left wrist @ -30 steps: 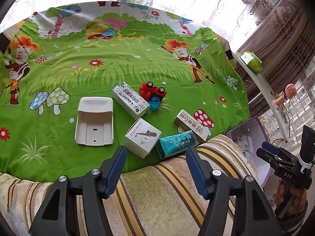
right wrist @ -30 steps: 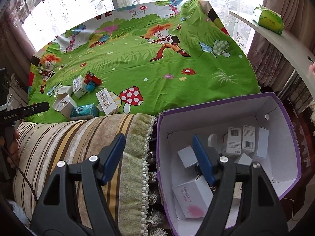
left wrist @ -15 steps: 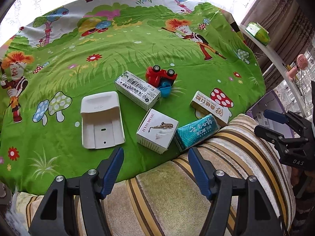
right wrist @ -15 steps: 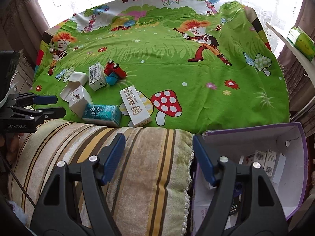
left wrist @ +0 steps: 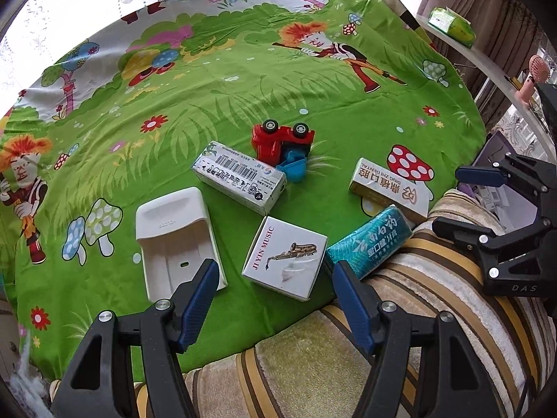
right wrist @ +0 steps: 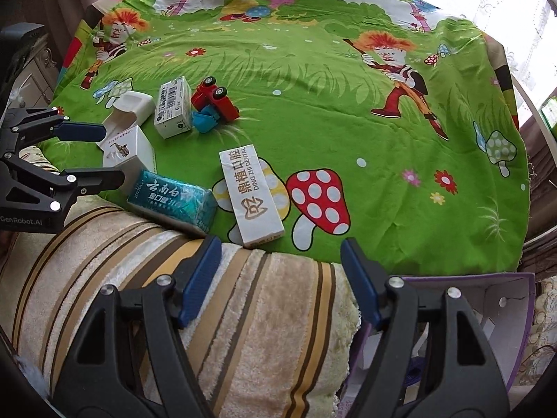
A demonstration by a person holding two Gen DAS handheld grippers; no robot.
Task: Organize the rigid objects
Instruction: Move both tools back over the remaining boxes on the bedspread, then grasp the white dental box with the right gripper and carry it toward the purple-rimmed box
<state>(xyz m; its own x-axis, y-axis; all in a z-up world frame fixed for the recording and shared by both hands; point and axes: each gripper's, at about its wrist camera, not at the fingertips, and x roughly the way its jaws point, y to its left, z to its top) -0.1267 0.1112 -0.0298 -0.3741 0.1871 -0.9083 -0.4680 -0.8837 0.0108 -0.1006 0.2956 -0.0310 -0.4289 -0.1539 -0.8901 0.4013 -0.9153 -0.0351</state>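
Observation:
On the green cartoon cloth [left wrist: 243, 80] lie a white plastic holder [left wrist: 174, 237], a white barcode box [left wrist: 240, 177], a white JI YIN MUSIC box [left wrist: 285, 257], a teal box [left wrist: 369, 244], a DING ZHI DENTAL box [left wrist: 386, 188] and an overturned red and blue toy truck [left wrist: 283, 146]. My left gripper [left wrist: 275, 299] is open and empty just before the music box. My right gripper [right wrist: 282, 278] is open and empty, just short of the dental box [right wrist: 250, 195] and teal box [right wrist: 174, 198].
A striped towel-covered cushion [right wrist: 209, 313] runs along the near edge under both grippers. A purple-edged cardboard box [right wrist: 501, 313] with small boxes inside sits at the lower right. A shelf with a green tissue pack [left wrist: 452, 24] stands at the right.
Both grippers have moved forward toward the objects. The right gripper swung left, away from the purple box and over the cushion. Both stay open and empty.

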